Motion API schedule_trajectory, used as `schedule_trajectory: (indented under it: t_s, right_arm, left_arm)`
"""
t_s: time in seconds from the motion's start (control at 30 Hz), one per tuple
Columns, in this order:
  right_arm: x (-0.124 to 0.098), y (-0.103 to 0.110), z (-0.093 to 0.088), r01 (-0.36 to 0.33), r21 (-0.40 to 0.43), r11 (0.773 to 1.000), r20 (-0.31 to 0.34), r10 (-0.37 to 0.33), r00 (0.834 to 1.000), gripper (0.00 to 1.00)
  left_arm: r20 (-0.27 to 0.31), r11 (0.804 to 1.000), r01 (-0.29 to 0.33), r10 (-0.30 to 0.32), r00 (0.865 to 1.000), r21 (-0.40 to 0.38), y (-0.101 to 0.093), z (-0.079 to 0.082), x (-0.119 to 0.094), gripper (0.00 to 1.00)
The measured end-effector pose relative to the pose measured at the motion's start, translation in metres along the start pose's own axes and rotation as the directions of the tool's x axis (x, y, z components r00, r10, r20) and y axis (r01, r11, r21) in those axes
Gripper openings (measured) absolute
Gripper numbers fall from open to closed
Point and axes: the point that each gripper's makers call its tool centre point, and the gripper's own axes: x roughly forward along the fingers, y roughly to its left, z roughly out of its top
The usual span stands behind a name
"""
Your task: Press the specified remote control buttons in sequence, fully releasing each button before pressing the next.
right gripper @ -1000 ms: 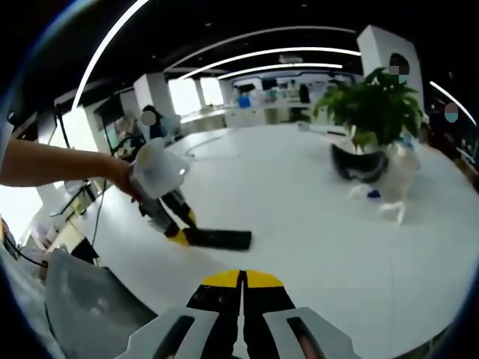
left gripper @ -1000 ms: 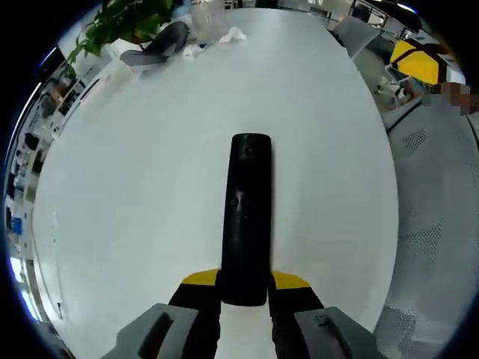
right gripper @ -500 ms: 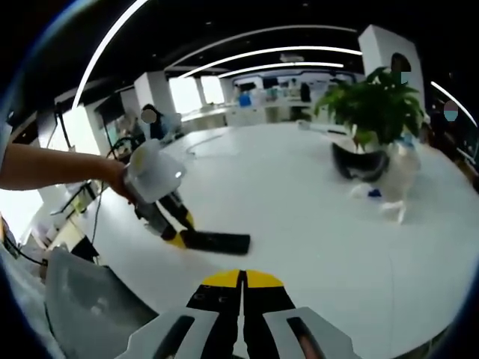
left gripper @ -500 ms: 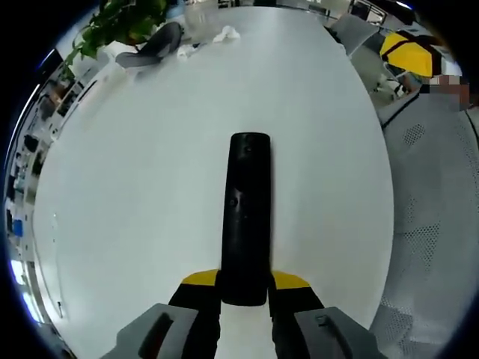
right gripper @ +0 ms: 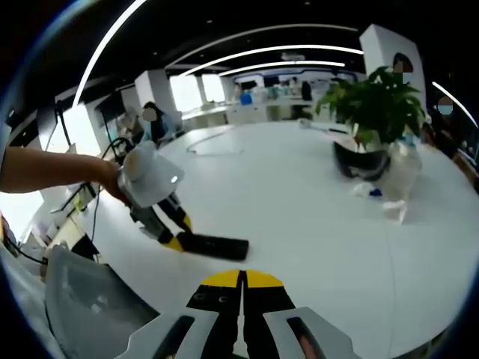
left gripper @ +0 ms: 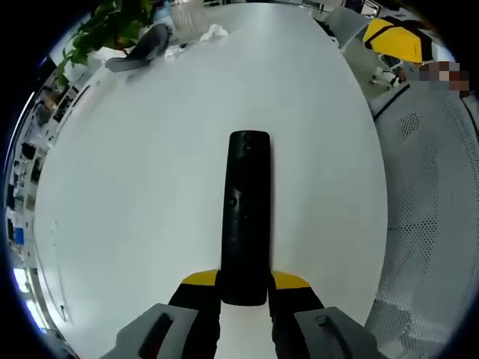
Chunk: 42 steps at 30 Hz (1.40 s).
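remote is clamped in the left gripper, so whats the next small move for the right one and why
Probably bring the right gripper forward toward the remote. Its jaws are shut and hang apart from the remote, while the left gripper holds the remote's near end, with the rest lying flat along the white table. No button is being touched yet.

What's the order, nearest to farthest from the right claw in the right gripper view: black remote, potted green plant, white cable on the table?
1. Long black remote control, just ahead, slightly left.
2. Potted green plant, far right.
3. Thin white cable, far side, left of centre.
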Motion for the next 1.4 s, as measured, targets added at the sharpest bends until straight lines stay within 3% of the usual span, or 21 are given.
schedule_trajectory:
  t_s: [1.17,1.4]
  right_arm:
    - [0.0,0.003,-0.002,-0.017,0.002,1.0,-0.01,0.017,1.0,0.0]
    - [0.001,0.004,-0.001,-0.022,0.003,1.0,-0.011,0.022,1.0,0.0]
  left_arm:
    - [-0.004,1.0,0.003,-0.003,1.0,-0.02,-0.021,-0.002,-0.001,0.23]
    - [0.016,0.999,-0.001,0.002,1.0,-0.042,-0.025,-0.002,-0.002,0.23]
